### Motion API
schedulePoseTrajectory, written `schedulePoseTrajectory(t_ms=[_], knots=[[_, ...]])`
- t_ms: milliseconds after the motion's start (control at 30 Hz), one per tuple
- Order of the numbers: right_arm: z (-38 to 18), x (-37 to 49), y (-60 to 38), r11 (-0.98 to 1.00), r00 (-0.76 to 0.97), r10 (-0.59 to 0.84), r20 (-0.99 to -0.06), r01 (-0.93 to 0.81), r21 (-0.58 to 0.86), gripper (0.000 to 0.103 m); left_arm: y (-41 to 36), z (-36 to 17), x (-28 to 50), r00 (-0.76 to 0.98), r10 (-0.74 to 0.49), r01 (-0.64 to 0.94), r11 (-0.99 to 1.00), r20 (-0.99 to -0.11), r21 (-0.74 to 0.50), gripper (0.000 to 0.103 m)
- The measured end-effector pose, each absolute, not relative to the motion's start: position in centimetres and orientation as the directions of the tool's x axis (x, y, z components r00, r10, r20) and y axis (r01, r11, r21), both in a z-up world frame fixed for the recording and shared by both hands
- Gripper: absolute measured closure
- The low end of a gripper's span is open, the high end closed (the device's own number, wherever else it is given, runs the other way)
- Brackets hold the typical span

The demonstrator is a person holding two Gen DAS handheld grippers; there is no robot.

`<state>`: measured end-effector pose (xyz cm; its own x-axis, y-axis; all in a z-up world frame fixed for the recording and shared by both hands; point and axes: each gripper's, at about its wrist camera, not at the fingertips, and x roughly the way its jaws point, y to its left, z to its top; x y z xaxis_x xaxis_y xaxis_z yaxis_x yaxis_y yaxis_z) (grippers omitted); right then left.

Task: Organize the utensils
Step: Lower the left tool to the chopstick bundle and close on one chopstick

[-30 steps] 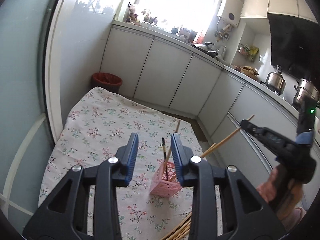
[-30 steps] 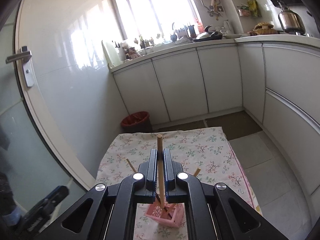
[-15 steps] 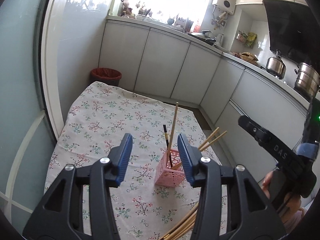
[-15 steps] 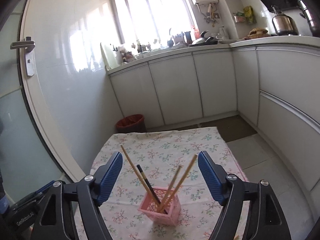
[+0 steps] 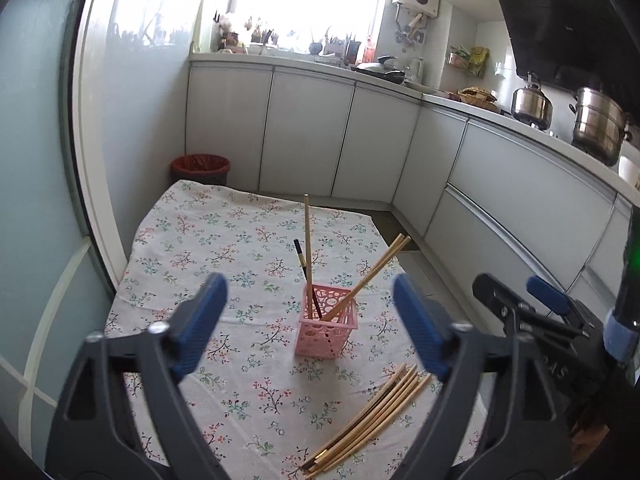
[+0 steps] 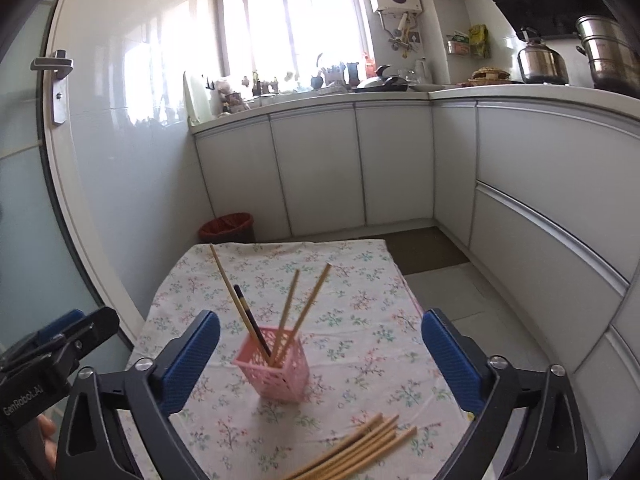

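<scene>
While both sets of jaws are opening with nothing between them, left gripper [image 5: 308, 320] and right gripper [image 6: 320, 358] hover over floral tablecloth [image 5: 224, 240]. Pink basket [image 6: 274, 368] stands mid-table holding four chopsticks [image 6: 304, 312]. Loose chopstick bundle [image 5: 368, 420] lies near basket, toward the cameras.

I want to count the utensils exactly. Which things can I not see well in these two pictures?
- Loose chopsticks: near ends cut off by the bottom edge in the right wrist view; they overlap in both, so no exact count.
- Pink basket: its walls hide the lower ends of the sticks inside.
- Items on the windowsill: too small, washed out by window glare.
</scene>
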<state>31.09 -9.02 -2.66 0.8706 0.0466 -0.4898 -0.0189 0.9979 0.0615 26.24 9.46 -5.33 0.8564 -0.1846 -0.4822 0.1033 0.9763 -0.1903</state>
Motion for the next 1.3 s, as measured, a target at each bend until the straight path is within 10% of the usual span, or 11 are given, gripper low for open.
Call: schedulePoseTrajectory(t_ms=[500, 733, 1000, 1300], knots=[[-8.5, 22.1, -18.1, 0.963, 0.784, -0.178, -0.594, 0.263, 0.059, 0.000, 3.9, -10.9, 26.7, 0.660, -0.229, 0.235, 0.968, -0.716, -0.093, 0.011], [-15.8, 21.5, -24.7, 0.843, 0.569, 0.018, -0.822, 0.434, 0.318, 0.000, -2.4, -17.0, 32.0, 0.374, -0.247, 0.364, 0.926, -0.894, -0.103, 0.012], [-18.0, 22.0, -27.5, 0.741, 0.524, 0.112, -0.844, 0.522, 0.422, 0.000, -9.8, -21.7, 37.6, 0.262, -0.075, 0.444, 0.895, -0.962, 0.051, 0.059], [-18.1, 22.9, -27.7, 0.741, 0.525, 0.181, -0.832, 0.484, 0.466, 0.000, -12.0, -24.1, 41.6, 0.150, -0.053, 0.441, 0.897, -0.987, 0.019, 0.064]])
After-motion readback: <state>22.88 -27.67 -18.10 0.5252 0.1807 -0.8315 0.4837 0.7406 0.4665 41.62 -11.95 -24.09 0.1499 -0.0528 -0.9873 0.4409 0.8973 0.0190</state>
